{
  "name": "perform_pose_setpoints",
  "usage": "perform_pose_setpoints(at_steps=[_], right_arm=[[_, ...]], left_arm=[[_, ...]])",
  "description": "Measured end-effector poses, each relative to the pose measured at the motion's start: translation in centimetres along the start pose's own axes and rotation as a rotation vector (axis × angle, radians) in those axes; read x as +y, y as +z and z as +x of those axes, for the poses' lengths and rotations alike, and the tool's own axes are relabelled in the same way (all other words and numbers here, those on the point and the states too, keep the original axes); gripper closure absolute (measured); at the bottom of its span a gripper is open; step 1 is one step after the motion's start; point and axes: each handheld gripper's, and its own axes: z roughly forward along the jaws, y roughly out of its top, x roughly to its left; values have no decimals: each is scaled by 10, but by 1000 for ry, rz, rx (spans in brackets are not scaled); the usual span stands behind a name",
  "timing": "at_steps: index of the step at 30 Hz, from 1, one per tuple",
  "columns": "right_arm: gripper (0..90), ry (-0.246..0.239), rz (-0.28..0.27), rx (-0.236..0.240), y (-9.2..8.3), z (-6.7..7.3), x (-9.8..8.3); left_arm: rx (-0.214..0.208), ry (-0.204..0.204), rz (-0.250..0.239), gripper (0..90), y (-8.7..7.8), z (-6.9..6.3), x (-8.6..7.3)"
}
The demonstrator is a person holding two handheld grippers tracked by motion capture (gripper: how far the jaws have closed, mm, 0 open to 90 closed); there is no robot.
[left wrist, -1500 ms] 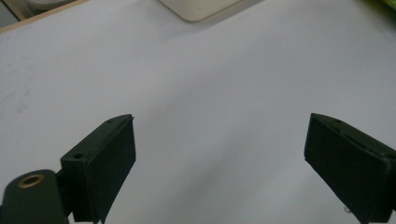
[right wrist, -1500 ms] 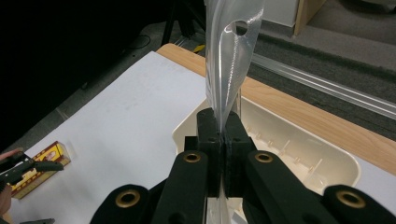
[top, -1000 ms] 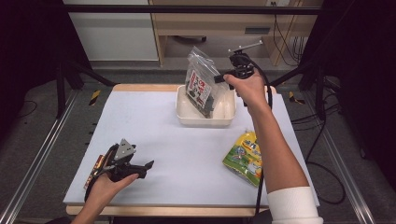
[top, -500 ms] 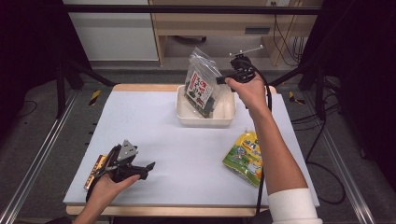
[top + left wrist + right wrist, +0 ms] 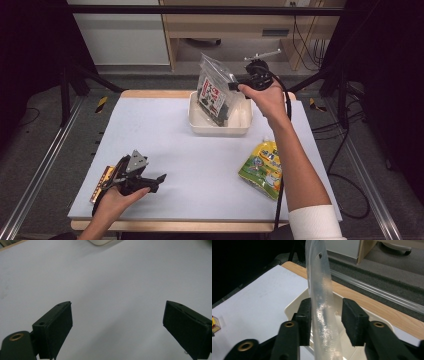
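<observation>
A clear bag [image 5: 214,92] with a dark, red-labelled content stands tilted in the white tray [image 5: 220,131]. My right gripper [image 5: 235,85] is at its upper right edge. In the right gripper view the bag's clear top strip [image 5: 319,285] runs up between the jaws of the right gripper [image 5: 325,315]. The jaws have just been opening, and a gap shows beside the right pad [image 5: 352,320], so the gripper is open. My left gripper [image 5: 156,183] rests at the table's front left, open. Its jaws [image 5: 117,322] stand wide apart over the bare white mat.
A yellow-green pouch [image 5: 262,167] lies flat on the mat at the right, beside the right forearm. A small yellow-orange item [image 5: 100,179] sits under the left hand near the mat's left edge. The tray's rim [image 5: 292,307] is just below the right jaws.
The right gripper's jaws have loosened off the bag's top, and the bag stays standing in the tray. Neither hand has shifted.
</observation>
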Motion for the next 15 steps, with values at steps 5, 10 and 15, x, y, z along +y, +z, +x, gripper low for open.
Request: perform_pose_setpoints(at_steps=[5, 10, 15], right_arm=[[467, -18, 1, 0, -1, 5, -1], [383, -41, -31, -2, -4, 14, -4], [271, -62, -55, -17, -8, 21, -7]], left_arm=[[0, -3, -2, 86, 0, 0, 0], [0, 1, 0, 86, 0, -1, 0], [2, 1, 1, 86, 1, -1, 0]])
